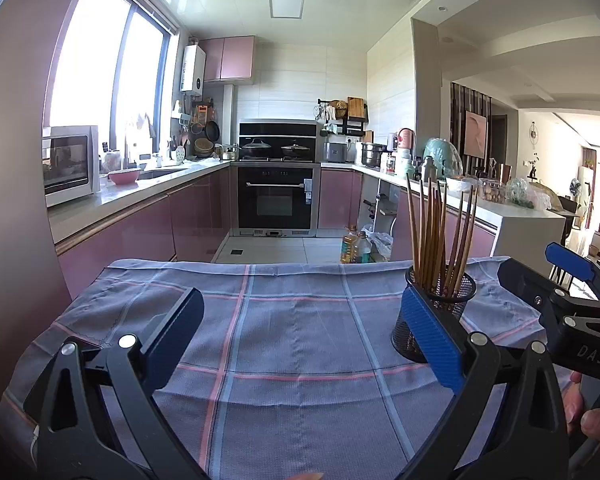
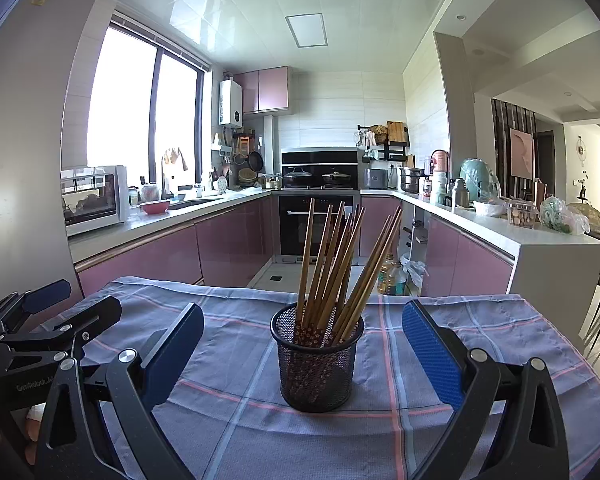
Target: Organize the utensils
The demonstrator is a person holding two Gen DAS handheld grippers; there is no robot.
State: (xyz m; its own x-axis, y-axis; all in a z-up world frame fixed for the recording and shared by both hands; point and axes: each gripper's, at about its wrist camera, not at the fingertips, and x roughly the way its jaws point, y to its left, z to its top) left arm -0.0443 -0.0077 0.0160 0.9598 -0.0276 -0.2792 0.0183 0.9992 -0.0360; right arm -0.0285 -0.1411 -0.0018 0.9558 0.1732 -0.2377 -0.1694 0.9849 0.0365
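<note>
One black mesh holder (image 2: 318,364) stands upright on the checked cloth (image 2: 236,432) covering the table, holding roughly a dozen wooden chopsticks (image 2: 332,264); the exact count is unclear. Two grippers hover level above the near edge. The left gripper (image 1: 300,336) has its jaws spread wide and empty, the holder beyond its right finger. The right gripper (image 2: 302,352) is equally wide and empty, the holder centred between its fingers, touching neither.

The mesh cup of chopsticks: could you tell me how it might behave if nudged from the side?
The mesh cup looks light and stands on loose cloth, so it may slide or drag the fabric. The tall chopsticks lean outward, probably making it top-heavy and apt to tip.
</note>
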